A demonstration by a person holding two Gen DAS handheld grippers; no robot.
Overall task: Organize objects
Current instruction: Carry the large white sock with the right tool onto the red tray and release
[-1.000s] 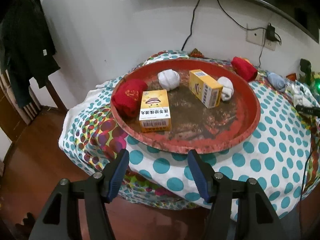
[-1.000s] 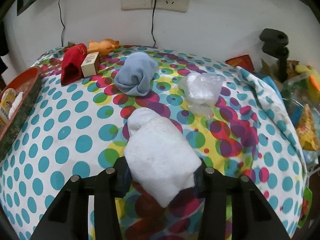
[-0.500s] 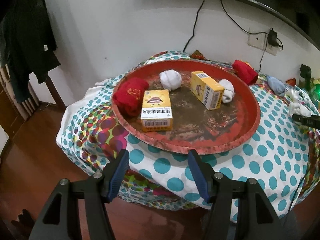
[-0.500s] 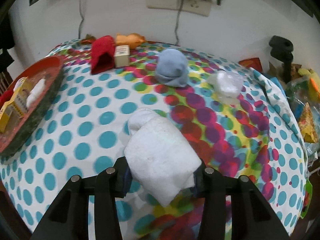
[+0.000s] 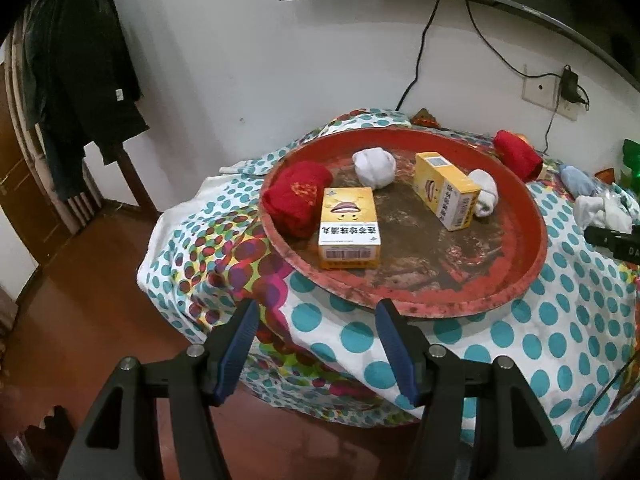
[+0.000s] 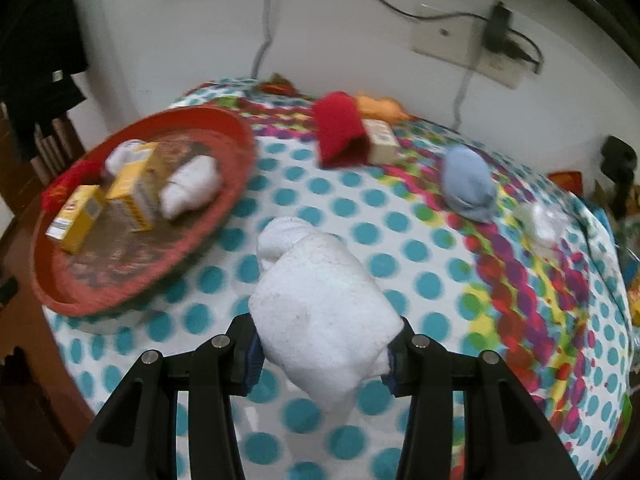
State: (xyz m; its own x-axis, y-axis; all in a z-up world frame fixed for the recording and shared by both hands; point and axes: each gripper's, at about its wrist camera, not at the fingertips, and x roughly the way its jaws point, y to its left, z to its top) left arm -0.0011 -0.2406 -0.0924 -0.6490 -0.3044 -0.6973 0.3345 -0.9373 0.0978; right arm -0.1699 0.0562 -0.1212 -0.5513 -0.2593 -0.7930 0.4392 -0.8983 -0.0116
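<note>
Now swung round toward the big round red tray (image 6: 240, 148), compared with a second ago when the right wrist view faced mostly the wall socket and the far side of the bench. Right gripper (image 6: 324, 354) still clamped on the rolled white sock bundle (image 6: 320, 304), fingers pressed into both its sides, held up off the polka-dot tablecloth (image 6: 400, 232). Tray now fills the 10 o'clock part of that view, so probably mid-carry, heading to drop the bundle in with the rest. Blurry frame, so clearly moving fast.

Left gripper (image 5: 316, 344) pulled back a bit from the bench, fingers wide apart, nothing between them, hovering off the near edge at 6 o'clock of the tray.

Already in the tray: rolled red sock (image 5: 298, 198) at 9 o'clock, white sock ball (image 5: 374, 162) at 11, another white sock roll (image 5: 484, 194) at 2, plus two yellow cardboard medicine boxes (image 5: 349, 232).

Still out on the cloth, seen from the right wrist: red sock roll (image 6: 338, 130) at 12 o'clock, small beige box (image 6: 382, 140) touching its right side, light blue sock bundle (image 6: 468, 186) at 2, crumpled clear plastic bag (image 6: 538, 222) further right. Plenty left to sort, by the look of it.

Writing: near box has a cartoon mouth, a line of Chinese characters that can't be read with confidence, and a barcode on the end flap. Second box carries the same design, print too small. No readable brand anywhere else.
</note>
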